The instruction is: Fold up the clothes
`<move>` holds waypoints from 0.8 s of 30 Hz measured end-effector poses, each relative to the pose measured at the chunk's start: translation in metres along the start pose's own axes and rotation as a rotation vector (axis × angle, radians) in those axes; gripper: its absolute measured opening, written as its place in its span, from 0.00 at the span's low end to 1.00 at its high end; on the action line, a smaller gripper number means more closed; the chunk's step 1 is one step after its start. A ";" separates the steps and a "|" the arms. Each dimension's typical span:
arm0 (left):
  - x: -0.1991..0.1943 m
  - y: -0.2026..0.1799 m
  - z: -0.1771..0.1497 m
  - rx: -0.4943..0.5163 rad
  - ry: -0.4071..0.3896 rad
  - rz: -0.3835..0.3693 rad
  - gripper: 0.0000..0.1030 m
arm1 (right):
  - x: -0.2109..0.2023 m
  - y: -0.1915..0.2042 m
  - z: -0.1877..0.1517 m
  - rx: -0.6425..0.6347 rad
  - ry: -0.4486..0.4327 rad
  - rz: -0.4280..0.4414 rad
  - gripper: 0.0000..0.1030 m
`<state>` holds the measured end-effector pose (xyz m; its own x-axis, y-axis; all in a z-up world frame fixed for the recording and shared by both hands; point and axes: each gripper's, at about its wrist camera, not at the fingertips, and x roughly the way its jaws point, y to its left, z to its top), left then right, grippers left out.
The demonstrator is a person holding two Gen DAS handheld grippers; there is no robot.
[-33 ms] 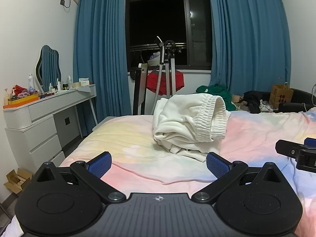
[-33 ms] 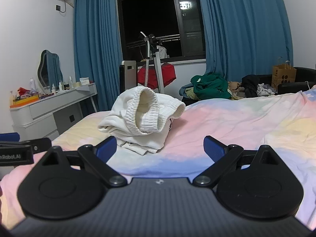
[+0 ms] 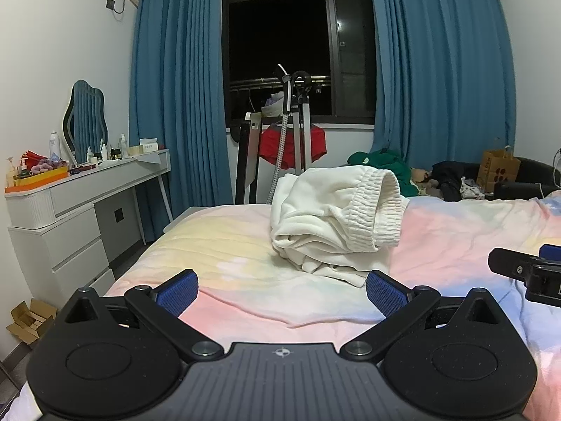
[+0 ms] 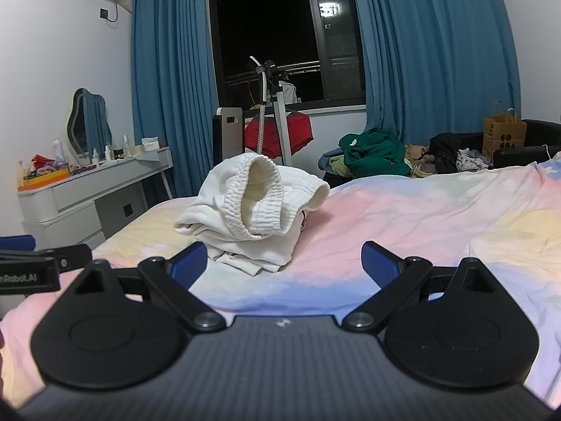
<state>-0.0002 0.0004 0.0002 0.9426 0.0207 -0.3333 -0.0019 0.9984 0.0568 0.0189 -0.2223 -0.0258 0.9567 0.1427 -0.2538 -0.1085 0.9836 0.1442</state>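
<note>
Pastel bed (image 3: 245,280) w/ crumpled white garment (image 3: 336,224), blue curtains (image 3: 175,80) behind. Paper bag (image 3: 499,170) by the sofa, contents unclear. My left tongs (image 3: 282,289) & right tongs (image 4: 284,261) both gape apart, empty.

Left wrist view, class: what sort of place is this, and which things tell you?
Most likely a home bedroom. A bed with a pastel tie-dye sheet holds a crumpled cream garment; a white dressing table carries a wavy-edged mirror; long blue curtains frame the dark window.

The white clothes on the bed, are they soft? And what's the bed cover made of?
The white clothes look like soft, thick knit cotton or fleece: matte, with a ribbed stretchy band. The bed cover looks like thin, smooth woven fabric, judging by its fine wrinkles.
</note>
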 end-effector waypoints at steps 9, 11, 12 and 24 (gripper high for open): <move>0.000 -0.005 -0.005 0.004 0.003 0.014 1.00 | -0.006 0.007 -0.005 -0.028 -0.028 -0.003 0.93; 0.002 -0.005 -0.005 0.007 0.008 0.012 1.00 | -0.002 0.003 -0.003 -0.014 -0.015 -0.004 0.93; 0.003 -0.004 -0.005 0.012 0.012 0.011 1.00 | 0.000 0.001 -0.001 -0.008 -0.009 -0.004 0.93; 0.008 0.000 -0.008 0.012 0.031 0.003 1.00 | -0.003 0.000 0.001 0.005 -0.016 0.011 0.93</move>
<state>0.0046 0.0008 -0.0101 0.9319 0.0254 -0.3617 -0.0004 0.9976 0.0691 0.0165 -0.2227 -0.0244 0.9596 0.1519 -0.2370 -0.1178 0.9813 0.1520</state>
